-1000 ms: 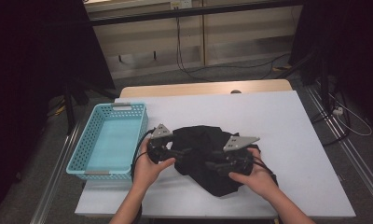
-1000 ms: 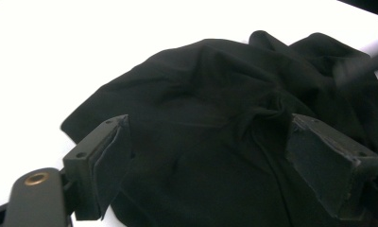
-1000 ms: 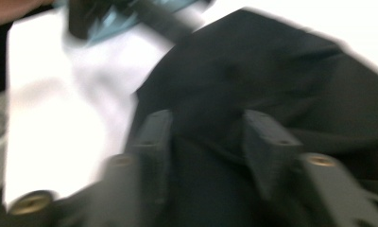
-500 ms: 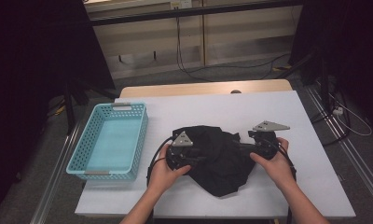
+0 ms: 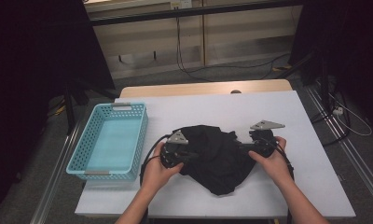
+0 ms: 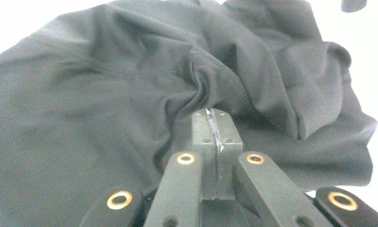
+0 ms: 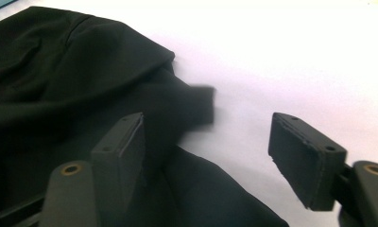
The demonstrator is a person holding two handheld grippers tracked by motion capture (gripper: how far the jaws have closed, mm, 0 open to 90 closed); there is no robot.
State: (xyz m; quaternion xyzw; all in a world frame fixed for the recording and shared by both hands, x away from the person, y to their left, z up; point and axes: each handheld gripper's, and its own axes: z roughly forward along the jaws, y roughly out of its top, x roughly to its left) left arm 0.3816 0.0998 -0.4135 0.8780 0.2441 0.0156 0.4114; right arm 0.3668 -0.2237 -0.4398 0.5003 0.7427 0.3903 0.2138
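Observation:
A crumpled black garment [image 5: 217, 161] lies on the white table [image 5: 268, 107], just right of centre. My left gripper [image 5: 190, 155] is at its left side with its jaws pressed together. In the left gripper view the black garment [image 6: 107, 85] puckers into a fold right at the tip of the left gripper [image 6: 211, 118], pinched there. My right gripper [image 5: 243, 146] is at the garment's right edge. In the right gripper view the right gripper [image 7: 208, 132] stands open, its left finger over the black garment [image 7: 59, 71] and its right finger over bare table.
A light blue plastic basket [image 5: 142, 135] stands at the table's left edge, close to my left hand. A wooden strip [image 5: 198, 88] borders the far side of the table. Cables run across the floor beyond it.
My right gripper has moved from the garment's front middle to its right edge. My left gripper has shifted slightly right onto the cloth, and the cloth has spread a little.

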